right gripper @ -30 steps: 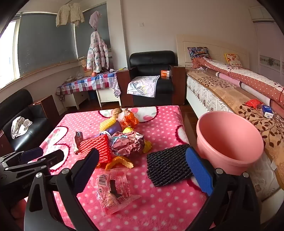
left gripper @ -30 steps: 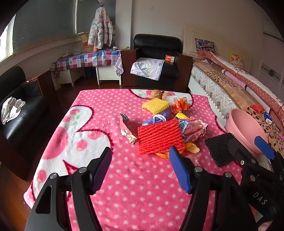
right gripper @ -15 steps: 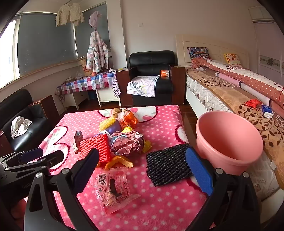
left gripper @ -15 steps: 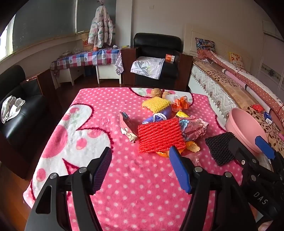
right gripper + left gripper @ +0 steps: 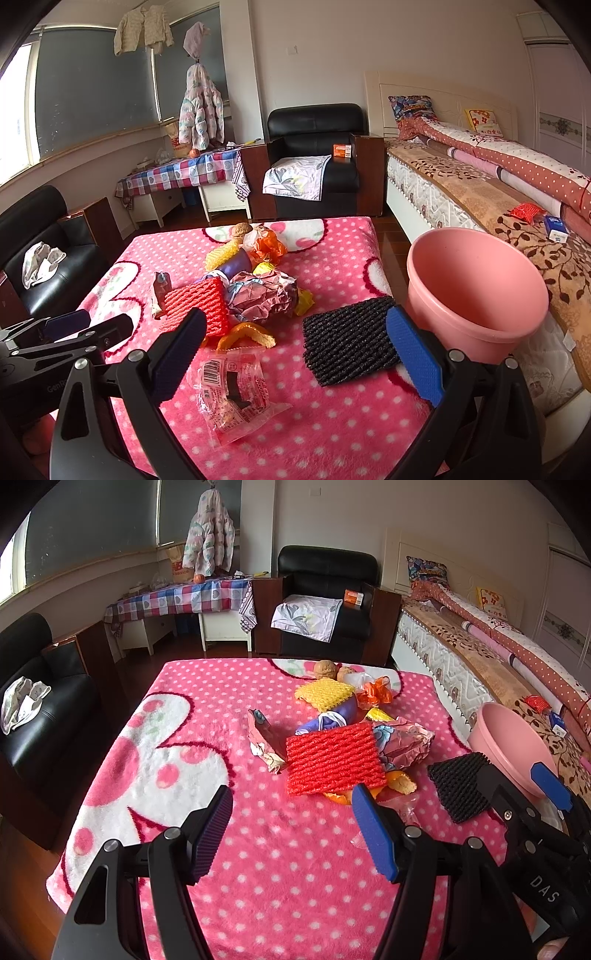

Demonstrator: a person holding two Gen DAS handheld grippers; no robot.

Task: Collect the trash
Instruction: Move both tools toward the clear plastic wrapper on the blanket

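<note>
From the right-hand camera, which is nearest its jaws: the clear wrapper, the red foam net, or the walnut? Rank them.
1. Clear wrapper: just ahead, between the jaws.
2. Red foam net: mid-table, left of centre.
3. Walnut: far end of the pile.

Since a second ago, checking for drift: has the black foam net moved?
No. The black foam net lies beside the pink basin, same spot on the blanket.
</note>
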